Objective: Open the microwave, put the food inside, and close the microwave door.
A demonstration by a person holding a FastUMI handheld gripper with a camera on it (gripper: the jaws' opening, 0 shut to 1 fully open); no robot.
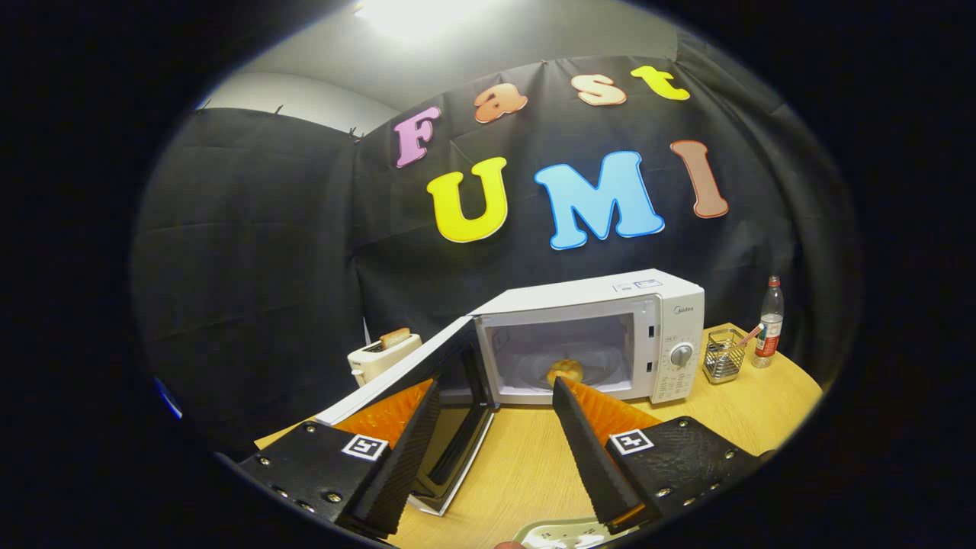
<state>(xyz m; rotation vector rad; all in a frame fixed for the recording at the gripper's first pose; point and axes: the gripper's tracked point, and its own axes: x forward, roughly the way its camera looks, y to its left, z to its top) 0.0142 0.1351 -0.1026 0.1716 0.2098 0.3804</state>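
Observation:
A white microwave stands on the wooden table with its door swung wide open toward me on the left. A round golden piece of food rests inside the cavity on the turntable. My gripper is open and holds nothing, its fingers spread just in front of the oven. The left finger overlaps the inner face of the open door, and I cannot tell whether it touches it. The right fingertip points at the cavity's lower edge, below the food.
A white toaster with a slice of bread stands behind the door on the left. Right of the microwave are a wire basket and a plastic bottle. A pale plate rim lies under the fingers, close to me.

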